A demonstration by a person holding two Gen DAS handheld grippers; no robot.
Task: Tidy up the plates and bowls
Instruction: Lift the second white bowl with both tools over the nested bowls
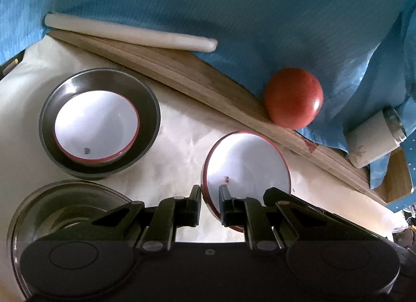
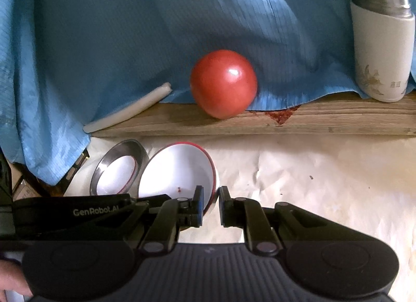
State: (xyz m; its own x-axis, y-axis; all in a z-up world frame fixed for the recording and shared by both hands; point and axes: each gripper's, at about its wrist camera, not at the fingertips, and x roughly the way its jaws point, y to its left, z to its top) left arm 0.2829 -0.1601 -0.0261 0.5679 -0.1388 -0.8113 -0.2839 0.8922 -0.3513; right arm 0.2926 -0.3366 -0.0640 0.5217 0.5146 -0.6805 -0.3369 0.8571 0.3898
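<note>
So the red-rimmed white bowl [image 1: 247, 164] is tipped up on edge, and both tools have it by the rim. The left gripper [image 1: 210, 204] points steeply down with its fingers pinched on the bowl's near-left rim, one finger outside and one inside the white hollow. From the right wrist view, the right gripper [image 2: 210, 204] also angles down and has its jaws nearly together on the opposite edge of the same bowl [image 2: 179, 172], the rim sitting right between the fingertips. The bowl is glossy white inside with a thin red lip and a tiny red speck near the bottom.

Ahead and left of the left gripper there's a dark metal bowl [image 1: 100, 123] with another red-rimmed white bowl [image 1: 96, 126] nested in it. Right under that gripper's left side sits a clear glass dish [image 1: 52, 213]. Everything rests on crinkly white paper [image 1: 182, 133]. Farther ahead is a wooden board [image 2: 260, 120], with a red tomato [image 2: 223, 83], a white stick [image 2: 127, 109] and a white tumbler [image 2: 382, 49] against blue cloth [image 2: 130, 29].
</note>
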